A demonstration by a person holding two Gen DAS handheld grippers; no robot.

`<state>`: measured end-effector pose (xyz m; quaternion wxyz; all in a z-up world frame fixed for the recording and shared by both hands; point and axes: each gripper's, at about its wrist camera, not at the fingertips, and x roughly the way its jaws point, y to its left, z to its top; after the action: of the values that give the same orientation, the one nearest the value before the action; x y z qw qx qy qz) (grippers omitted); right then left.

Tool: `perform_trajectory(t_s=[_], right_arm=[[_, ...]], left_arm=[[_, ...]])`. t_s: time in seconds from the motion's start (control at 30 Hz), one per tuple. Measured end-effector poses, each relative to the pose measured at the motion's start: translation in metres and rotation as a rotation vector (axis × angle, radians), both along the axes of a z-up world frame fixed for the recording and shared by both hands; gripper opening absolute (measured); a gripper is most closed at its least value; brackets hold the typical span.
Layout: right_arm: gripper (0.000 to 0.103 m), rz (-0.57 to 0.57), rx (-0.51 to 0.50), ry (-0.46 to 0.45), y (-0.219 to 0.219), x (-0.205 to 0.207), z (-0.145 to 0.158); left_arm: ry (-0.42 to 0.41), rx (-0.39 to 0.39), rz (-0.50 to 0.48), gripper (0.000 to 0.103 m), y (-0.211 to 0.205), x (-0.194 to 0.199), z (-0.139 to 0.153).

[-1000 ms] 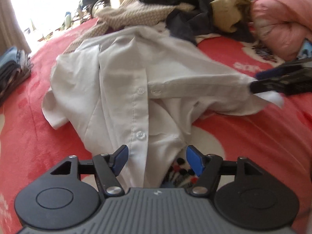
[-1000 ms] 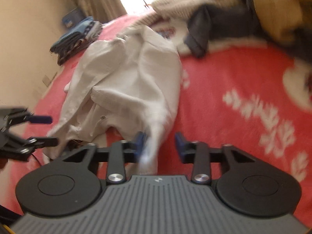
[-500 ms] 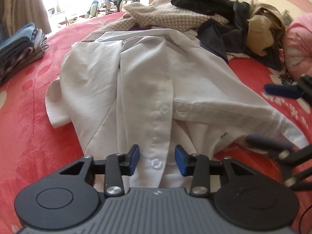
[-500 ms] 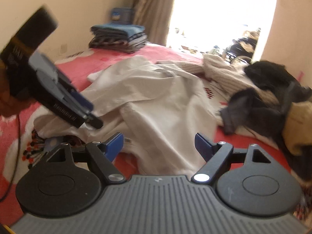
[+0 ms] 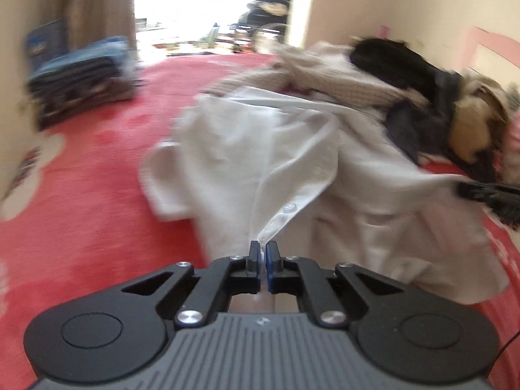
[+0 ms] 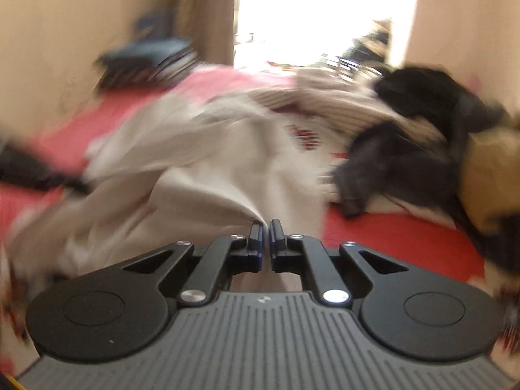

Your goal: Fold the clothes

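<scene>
white shirt [image 5: 260, 149] | hem pinched in both jaws | on red bedspread [image 5: 81, 195]

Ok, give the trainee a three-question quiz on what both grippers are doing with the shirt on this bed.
1. True or false: the left gripper is shut on the white shirt.
2. Multiple choice: the right gripper pinches A) the shirt's edge, B) the black garment, C) nothing.
3. Where does the stack of folded clothes sit relative to the shirt in the left wrist view?

Key: 1 true, at the button edge. 2 A. 3 Far left, on the red bedspread, by the wall.
</scene>
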<state>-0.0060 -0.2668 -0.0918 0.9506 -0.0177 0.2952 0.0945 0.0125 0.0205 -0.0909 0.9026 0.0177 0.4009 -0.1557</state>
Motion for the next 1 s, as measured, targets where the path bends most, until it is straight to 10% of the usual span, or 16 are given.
perform_trajectory(t_s=[0.33, 0.47, 0.53, 0.73, 0.87, 1.0], right_arm=[[0.002, -0.485, 0.556, 0.229, -0.143, 0.014, -0.061], [0.007, -0.524, 0.713, 0.276, -0.161, 0.006, -0.083], [0.026, -0.507, 0.727, 0.263, -0.163, -0.002, -0.077], [0.051, -0.501, 0.677, 0.100, -0.168, -0.042, -0.037], [0.053, -0.389, 0.620, 0.049, -0.146, -0.057, -0.008], [0.058, -0.097, 0.673, 0.196, -0.095, -0.054, -0.006]], left_arm=[[0.156, 0.097, 0.329, 0.005, 0.088, -0.014, -0.020], [0.135, 0.087, 0.335, 0.035, 0.109, -0.024, -0.011], [0.059, 0.098, 0.317, 0.046, 0.112, -0.030, 0.004], [-0.169, 0.192, 0.000, 0.056, 0.055, -0.052, 0.028], [-0.095, 0.167, -0.370, 0.056, -0.012, -0.062, 0.008], [-0.057, 0.289, -0.561, 0.051, -0.061, -0.071, -0.025]])
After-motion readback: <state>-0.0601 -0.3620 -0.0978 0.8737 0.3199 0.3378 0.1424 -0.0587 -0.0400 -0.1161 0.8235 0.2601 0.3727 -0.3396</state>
